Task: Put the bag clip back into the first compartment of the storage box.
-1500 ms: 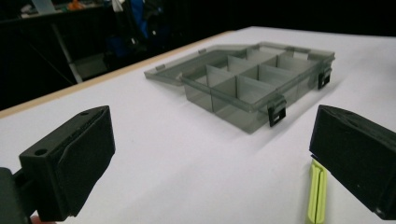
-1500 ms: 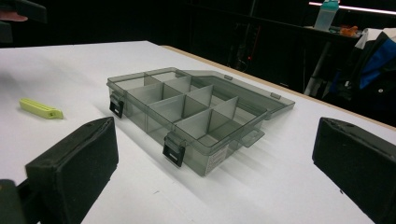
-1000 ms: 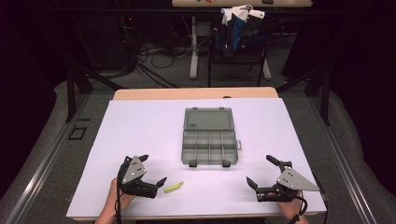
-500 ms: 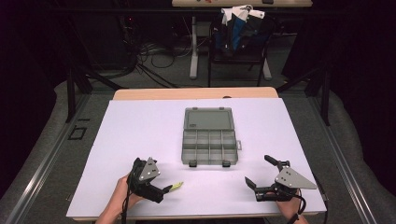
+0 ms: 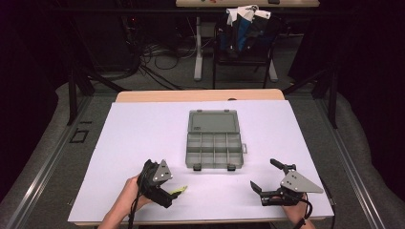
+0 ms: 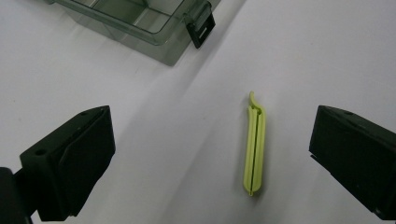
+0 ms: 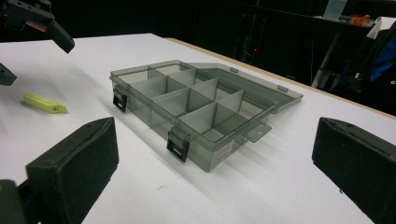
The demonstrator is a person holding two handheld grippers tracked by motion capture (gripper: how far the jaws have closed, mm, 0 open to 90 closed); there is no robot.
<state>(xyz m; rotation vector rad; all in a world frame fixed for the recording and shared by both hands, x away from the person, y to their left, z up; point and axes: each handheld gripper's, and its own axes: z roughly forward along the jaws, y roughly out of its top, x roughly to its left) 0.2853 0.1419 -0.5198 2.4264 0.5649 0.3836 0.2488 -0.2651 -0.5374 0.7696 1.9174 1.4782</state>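
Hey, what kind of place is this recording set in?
Probably a lab or recording workspace: a white-covered table ringed by dark curtains, loose cables on the floor behind, and a chair draped with clothes.

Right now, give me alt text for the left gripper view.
A slim lime-green plastic clip lies flat on the white table between the open black jaws of the left gripper, untouched. A corner of a clear grey plastic compartment box sits beyond.

The left gripper [image 5: 173, 194] is held low with its jaws spread wide and tipped downward, while the right gripper [image 5: 268, 182] is held level, its jaws likewise parted.
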